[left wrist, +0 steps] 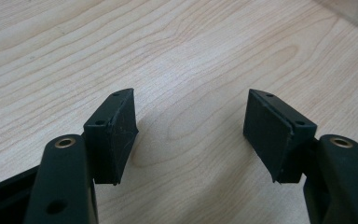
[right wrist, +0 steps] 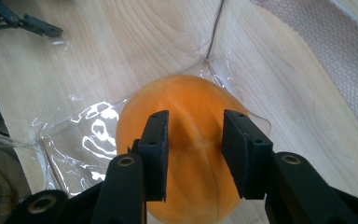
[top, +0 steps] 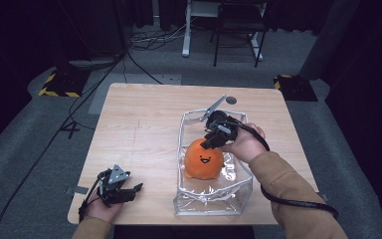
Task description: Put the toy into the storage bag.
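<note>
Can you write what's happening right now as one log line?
toy: in clear bag | right gripper: open, over toy | left gripper: open, over table

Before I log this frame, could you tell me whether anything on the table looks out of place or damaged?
Nothing stands out. The orange plush toy sits upright inside the clear plastic bag, which lies open on the table. The bag's crinkles and glare look ordinary for soft plastic; nothing seems spilled or torn.

Both grippers' jaws apart
</note>
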